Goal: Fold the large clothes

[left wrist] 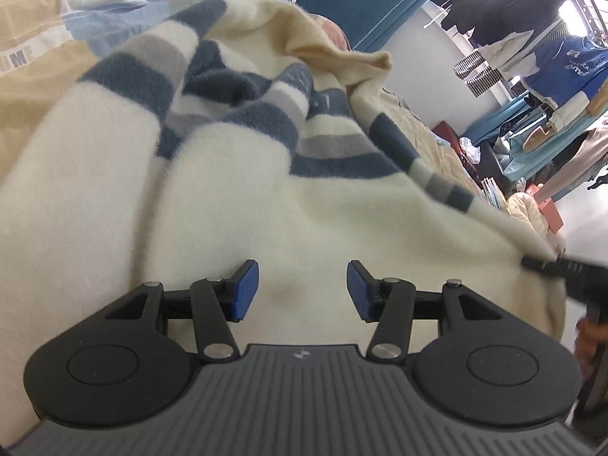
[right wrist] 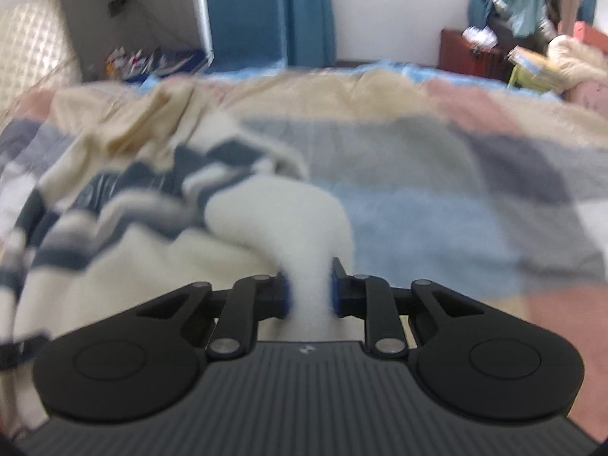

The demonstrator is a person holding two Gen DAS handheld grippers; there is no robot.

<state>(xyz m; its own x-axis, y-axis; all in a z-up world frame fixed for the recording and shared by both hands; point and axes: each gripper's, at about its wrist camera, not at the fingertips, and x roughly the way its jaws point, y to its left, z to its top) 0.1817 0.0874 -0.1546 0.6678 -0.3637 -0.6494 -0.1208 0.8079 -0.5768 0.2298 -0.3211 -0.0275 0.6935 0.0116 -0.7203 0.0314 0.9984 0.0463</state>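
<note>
The right gripper (right wrist: 309, 290) pinches the sweater (right wrist: 114, 266); the left gripper (left wrist: 303, 290) waits open, maybe grabbing next.

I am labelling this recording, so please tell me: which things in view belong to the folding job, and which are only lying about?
Part of the job:
- striped fleece garment, cream with blue and grey bands
- right tool, shut on a cream fold of it
- left tool, open above the cream part

Only lying about:
- patchwork bed cover
- blue chair
- hanging clothes
- red box
</note>
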